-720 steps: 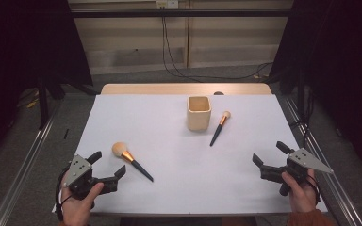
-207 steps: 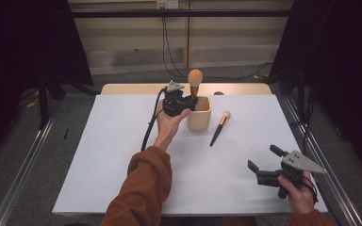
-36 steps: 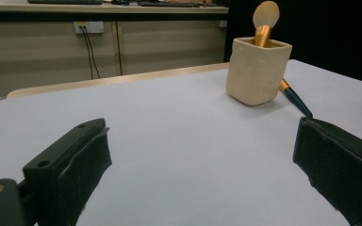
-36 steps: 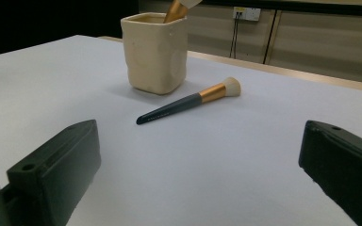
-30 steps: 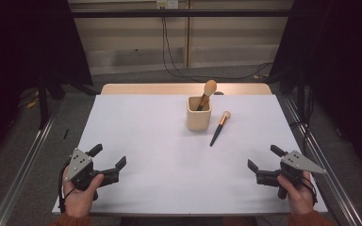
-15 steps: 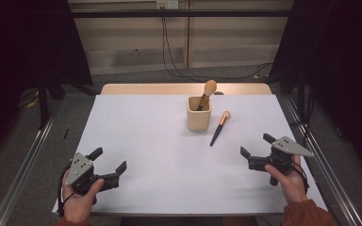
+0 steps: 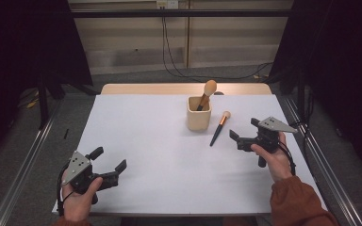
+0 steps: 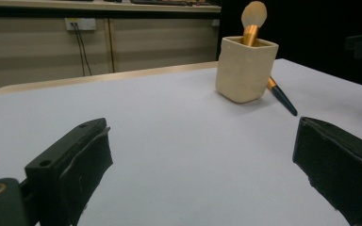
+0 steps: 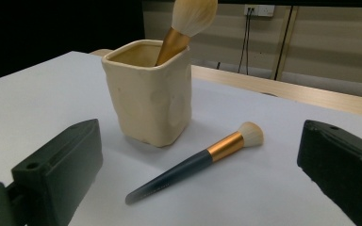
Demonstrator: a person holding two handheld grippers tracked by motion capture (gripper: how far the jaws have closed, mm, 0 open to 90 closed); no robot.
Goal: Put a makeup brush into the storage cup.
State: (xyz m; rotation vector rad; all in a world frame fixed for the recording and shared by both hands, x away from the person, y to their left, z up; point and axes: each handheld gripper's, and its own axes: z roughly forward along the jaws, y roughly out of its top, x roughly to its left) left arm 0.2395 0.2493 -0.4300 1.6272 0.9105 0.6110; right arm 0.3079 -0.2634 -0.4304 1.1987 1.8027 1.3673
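Right tongs (image 7: pixel 240 133), jaws spread & empty, hover just beside the slim brush (image 7: pixel 219 128) lying flat on the white tabletop (image 7: pixel 160 155), its bristle end pointing away from the person, right next to the cream cup (image 7: pixel 199 114). A 2nd brush (image 7: pixel 206 93) stands bristles-up in the cup. Left tongs (image 7: pixel 108 162), also spread w/ nothing between them, sit near the front-left edge, well apart from both.

Two makeup brushes, one in the cup (image 7: pixel 199 113) and one lying on the table (image 7: pixel 219 127), and one cream cup (image 7: pixel 198 119).
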